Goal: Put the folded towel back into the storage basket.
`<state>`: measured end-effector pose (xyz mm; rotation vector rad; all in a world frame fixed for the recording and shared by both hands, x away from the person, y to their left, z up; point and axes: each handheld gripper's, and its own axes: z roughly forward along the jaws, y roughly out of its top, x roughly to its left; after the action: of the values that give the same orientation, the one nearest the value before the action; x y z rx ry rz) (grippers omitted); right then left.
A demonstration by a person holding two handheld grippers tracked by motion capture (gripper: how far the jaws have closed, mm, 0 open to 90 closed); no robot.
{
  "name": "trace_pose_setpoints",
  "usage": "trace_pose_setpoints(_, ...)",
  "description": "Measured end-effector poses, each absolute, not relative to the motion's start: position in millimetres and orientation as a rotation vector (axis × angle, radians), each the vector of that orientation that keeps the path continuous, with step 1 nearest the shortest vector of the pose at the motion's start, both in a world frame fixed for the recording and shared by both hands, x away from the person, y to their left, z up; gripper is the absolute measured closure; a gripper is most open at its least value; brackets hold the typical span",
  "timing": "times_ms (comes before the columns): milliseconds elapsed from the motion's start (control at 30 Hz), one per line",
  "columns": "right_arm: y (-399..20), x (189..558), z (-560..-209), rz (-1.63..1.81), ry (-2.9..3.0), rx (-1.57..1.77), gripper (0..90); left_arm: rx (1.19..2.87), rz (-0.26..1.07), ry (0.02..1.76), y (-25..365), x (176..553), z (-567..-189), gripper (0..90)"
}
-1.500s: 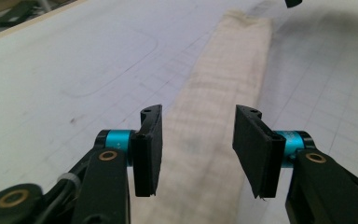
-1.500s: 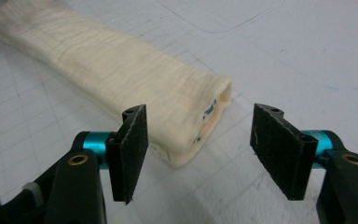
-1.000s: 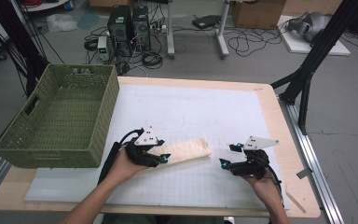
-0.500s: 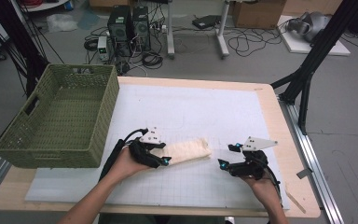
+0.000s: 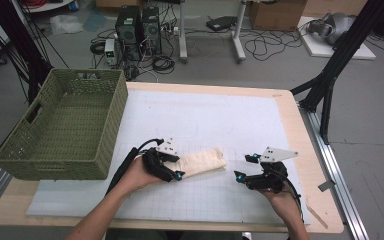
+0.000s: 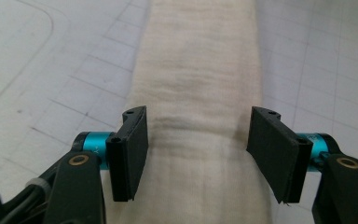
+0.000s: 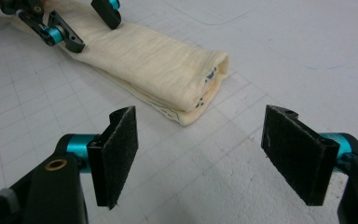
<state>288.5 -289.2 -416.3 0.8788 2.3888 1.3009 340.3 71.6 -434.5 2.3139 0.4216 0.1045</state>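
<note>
Folded cream cloth (image 5: 202, 161): lies on the gridded mat of the desk (image 5: 290, 112), centre; bluish marks at its fold, unreadable. Left tongs (image 5: 177, 169): straddling its 9 o'clock end, just been opening, pads clear. Right tongs (image 5: 245, 167): wide, empty, at 3 o'clock. Green basket (image 5: 62, 127): 10 o'clock.

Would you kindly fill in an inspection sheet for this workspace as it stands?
Surface: white grid mat on a wooden table.
Job's things: folded cream cloth lying flat on the mat.
Clutter: green woven basket at the table's left edge.
Grippers: left gripper straddles the cloth, jaws just been opening, pads clear of it; right gripper open, short of the cloth's end.
Cables: black cable trails from the left gripper.
Surroundings: computer towers, floor wiring.
</note>
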Motion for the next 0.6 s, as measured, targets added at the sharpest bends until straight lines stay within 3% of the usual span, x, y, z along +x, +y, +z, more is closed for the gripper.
trace_pose_setpoints(300,-287.9,288.9,-417.5,1.286,2.401,0.875,26.8,2.316,0.090,0.414,71.1,338.9,-437.9,33.4)
trace_pose_setpoints(600,-286.3,288.4,-416.3,1.278,2.400,0.873,26.9,2.337,0.185,0.419,66.2,334.7,-438.7,39.2)
